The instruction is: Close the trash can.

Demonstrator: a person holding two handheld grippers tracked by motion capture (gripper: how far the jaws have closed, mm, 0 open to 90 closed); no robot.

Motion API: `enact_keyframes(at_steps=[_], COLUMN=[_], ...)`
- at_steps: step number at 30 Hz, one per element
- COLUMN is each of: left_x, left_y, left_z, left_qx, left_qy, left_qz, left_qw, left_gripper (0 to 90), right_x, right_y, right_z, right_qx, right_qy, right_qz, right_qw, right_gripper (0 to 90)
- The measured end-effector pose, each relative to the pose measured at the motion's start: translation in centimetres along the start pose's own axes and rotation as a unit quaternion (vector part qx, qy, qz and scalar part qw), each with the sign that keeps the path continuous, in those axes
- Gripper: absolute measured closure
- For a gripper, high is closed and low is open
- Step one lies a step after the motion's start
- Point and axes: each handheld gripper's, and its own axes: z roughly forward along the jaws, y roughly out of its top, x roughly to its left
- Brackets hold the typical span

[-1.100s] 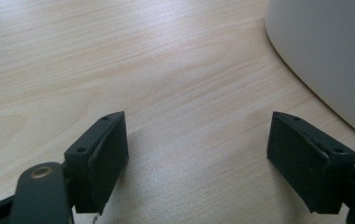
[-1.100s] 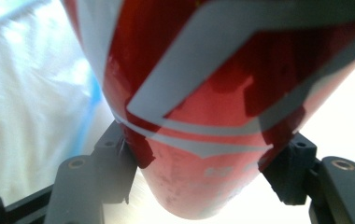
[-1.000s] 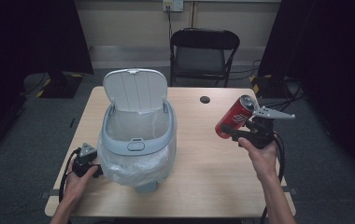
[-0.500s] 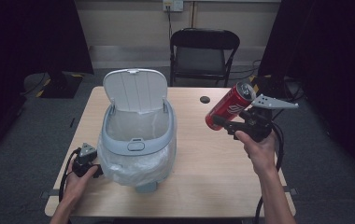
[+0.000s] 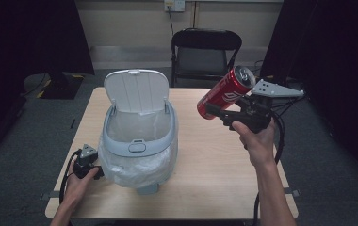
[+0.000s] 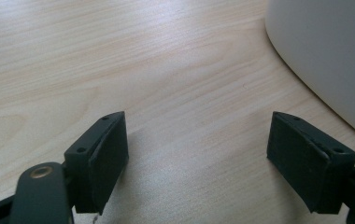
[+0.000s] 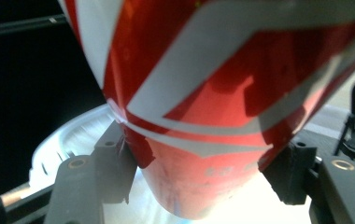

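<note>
- The right gripper (image 5: 217,112) is clamped on a red can (image 5: 225,92), its 2 black jaws pressing opposite sides of the body, as the right gripper view shows up close (image 7: 203,116)
- The can is held in the air, tilted, top end up and away, between the table's right side and the bin (image 5: 138,141); likely it is bound for the bin, since it is carried toward that side
- The bin stands left of centre on the table (image 5: 215,165), lid (image 5: 136,89) flipped up and back so the mouth is free, with a clear liner (image 5: 120,162) folded over its rim
- The left gripper (image 5: 86,162) rests low on the table just beside the bin's near-left wall, jaws apart with nothing between them (image 6: 196,149); it seems parked there to steady the bin if needed
- A small dark cap (image 5: 206,100) lies on the far part of the table, and a folding chair (image 5: 206,54) stands behind it
</note>
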Motion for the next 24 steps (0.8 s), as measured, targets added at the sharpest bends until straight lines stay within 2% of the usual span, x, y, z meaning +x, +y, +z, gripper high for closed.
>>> enact_keyframes(at_steps=[2, 6, 9, 17, 21, 22, 24], left_x=[0.0, 0.0, 0.0, 0.0, 0.0, 0.0, 0.0], left_y=[0.0, 0.0, 0.0, 0.0, 0.0, 0.0, 0.0], left_z=[0.0, 0.0, 0.0, 0.0, 0.0, 0.0, 0.0], left_qx=[0.000, 0.000, 0.000, 0.000, 0.000, 0.000, 0.000], left_qy=[0.000, 0.000, 0.000, 0.000, 0.000, 0.000, 0.000], left_qz=[0.000, 0.000, 0.001, 0.001, 0.000, 0.000, 0.000], left_qw=[1.0000, 1.0000, 1.0000, 1.0000, 1.0000, 1.0000, 1.0000], left_gripper=[20.3, 20.3, 20.3, 20.3, 20.3, 20.3, 20.3], right_x=[0.6, 1.3, 2.4, 4.9, 5.6, 5.9, 6.1], right_y=[1.0, 1.7, 2.5, 4.3, 4.6, 4.4, 4.3], right_z=[0.6, 1.2, 2.3, 4.2, 5.5, 6.6, 7.2], right_qx=[-0.007, -0.012, -0.014, -0.022, -0.015, -0.005, 0.000], right_qy=[0.011, 0.025, 0.042, 0.087, 0.098, 0.107, 0.111], right_qz=[-0.006, -0.010, -0.024, -0.040, -0.045, -0.048, -0.046], right_qw=[0.9999, 0.9996, 0.9987, 0.9951, 0.9940, 0.9931, 0.9928], right_gripper=[35.5, 35.5, 35.4, 35.4, 35.4, 35.4, 35.4])
